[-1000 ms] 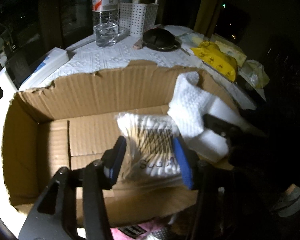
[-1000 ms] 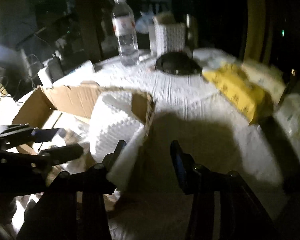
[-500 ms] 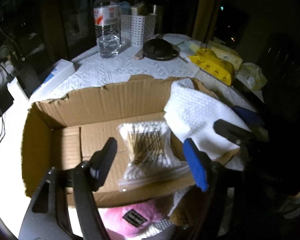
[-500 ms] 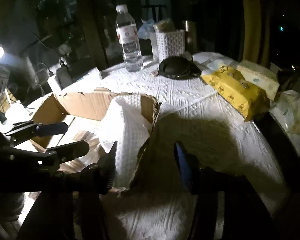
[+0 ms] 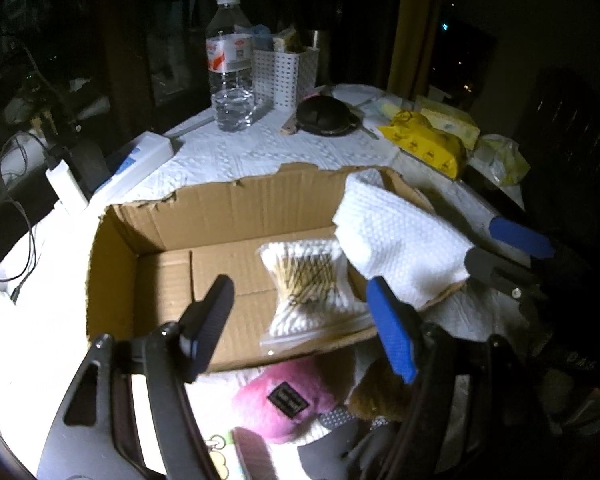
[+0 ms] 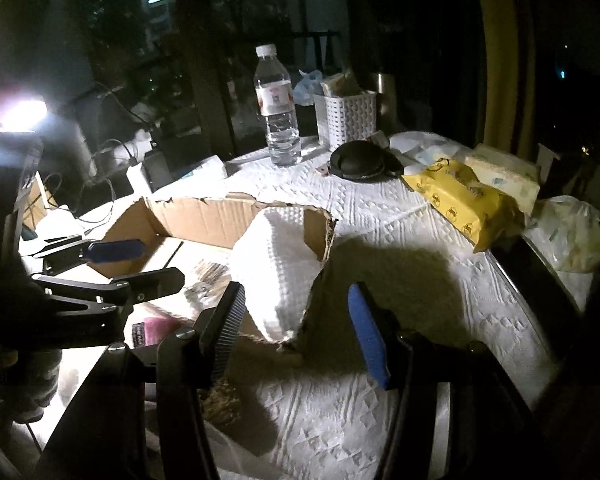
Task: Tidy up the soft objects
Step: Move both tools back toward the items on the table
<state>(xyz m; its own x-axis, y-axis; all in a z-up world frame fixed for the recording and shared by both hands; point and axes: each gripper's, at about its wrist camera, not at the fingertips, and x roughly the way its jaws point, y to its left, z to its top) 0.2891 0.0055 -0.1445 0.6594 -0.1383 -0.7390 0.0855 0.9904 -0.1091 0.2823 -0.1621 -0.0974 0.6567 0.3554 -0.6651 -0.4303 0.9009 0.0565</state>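
An open cardboard box (image 5: 148, 216) sits on the white-covered table. A clear bag of cotton swabs (image 5: 308, 284) lies inside it near the front wall. A folded white paper towel (image 5: 396, 240) drapes over the box's right corner; it also shows in the right wrist view (image 6: 276, 264). My left gripper (image 5: 300, 332) is open and empty above the box's front edge. My right gripper (image 6: 296, 328) is open and empty, just outside the box's right corner. A pink plush item (image 5: 284, 400) and a brown plush item (image 5: 376, 392) lie in front of the box.
A water bottle (image 5: 230, 68), a white perforated basket (image 5: 286, 74), a black round case (image 5: 326, 116), yellow tissue packs (image 5: 428, 144) and a plastic bag (image 5: 500, 158) stand behind and right of the box. A white power strip (image 5: 136, 164) and cables lie left.
My left gripper opened, let go of the cotton swab bag in the box and pulled back. My right gripper let go of the paper towel and drew back too.
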